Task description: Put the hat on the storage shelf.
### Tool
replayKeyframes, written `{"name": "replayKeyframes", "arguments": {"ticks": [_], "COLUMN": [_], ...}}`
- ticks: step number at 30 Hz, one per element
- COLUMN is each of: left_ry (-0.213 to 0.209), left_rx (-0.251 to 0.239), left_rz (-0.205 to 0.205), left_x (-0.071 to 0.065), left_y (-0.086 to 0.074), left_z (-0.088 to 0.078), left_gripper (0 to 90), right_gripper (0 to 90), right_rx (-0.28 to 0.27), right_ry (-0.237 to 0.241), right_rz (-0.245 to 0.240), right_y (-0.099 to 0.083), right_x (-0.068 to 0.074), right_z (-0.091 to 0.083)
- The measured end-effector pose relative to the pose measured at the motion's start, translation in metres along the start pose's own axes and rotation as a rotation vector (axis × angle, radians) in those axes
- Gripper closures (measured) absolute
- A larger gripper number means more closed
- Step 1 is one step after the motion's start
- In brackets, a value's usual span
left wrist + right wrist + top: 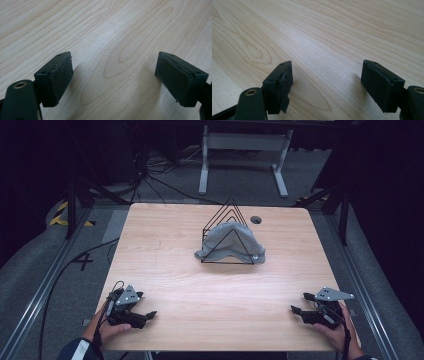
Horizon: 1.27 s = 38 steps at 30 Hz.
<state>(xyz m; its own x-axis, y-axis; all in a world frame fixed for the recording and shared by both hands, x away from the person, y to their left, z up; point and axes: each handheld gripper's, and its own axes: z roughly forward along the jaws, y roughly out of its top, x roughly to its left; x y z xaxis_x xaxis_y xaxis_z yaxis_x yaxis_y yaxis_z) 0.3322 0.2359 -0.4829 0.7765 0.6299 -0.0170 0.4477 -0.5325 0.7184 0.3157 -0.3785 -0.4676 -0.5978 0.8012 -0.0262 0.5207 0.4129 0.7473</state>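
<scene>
Cloth (231,241), grey, draped over wire rack (227,232) at the table's (165,250) far middle. Left gripper (148,314) and right gripper (296,309) rested at the near edge, jaws open, empty. Step judged: start or finish; reach to the cloth required next.

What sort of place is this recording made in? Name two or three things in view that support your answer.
Probably a lab or test workshop, not a home: a bare wooden table fenced by metal rails, loose cables on grey carpet, and a hand-held left gripper and right gripper trailing wires.
</scene>
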Motion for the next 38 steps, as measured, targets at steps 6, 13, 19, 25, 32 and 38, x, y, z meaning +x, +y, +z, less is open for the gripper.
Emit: {"name": "replayKeyframes", "arguments": {"ticks": [6,13,19,25,32,38], "left_ry": [-0.004,-0.003,-0.002,-0.003,-0.006,-0.006], "left_rx": [0.006,0.006,0.006,0.008,0.009,0.010], "left_rz": [0.006,0.010,0.010,0.008,0.012,0.012], "left_x": [0.0011,0.0014,0.0015,0.0014,0.0018,0.0018], "left_y": [0.0013,0.0015,0.0015,0.0018,0.0020,0.0020], "left_z": [0.0009,0.0010,0.0010,0.0013,0.0016,0.0015], "left_gripper": [14.0,13.9,13.9,13.4,13.3,13.3], "right_gripper": [25.5,25.3,25.3,25.3,25.3,24.4], "right_rx": [0.000,0.000,0.000,0.000,0.000,0.002], "right_ry": [-0.013,-0.016,-0.016,-0.016,-0.016,-0.017], "right_rz": [0.015,0.015,0.015,0.015,0.015,0.010], "right_y": [-0.0005,-0.0005,-0.0005,-0.0005,-0.0005,-0.0002], "right_x": [0.0002,0.0001,0.0000,0.0000,0.0001,-0.0006], "right_z": [-0.0007,-0.0006,-0.0006,-0.0006,-0.0006,-0.0001]}}
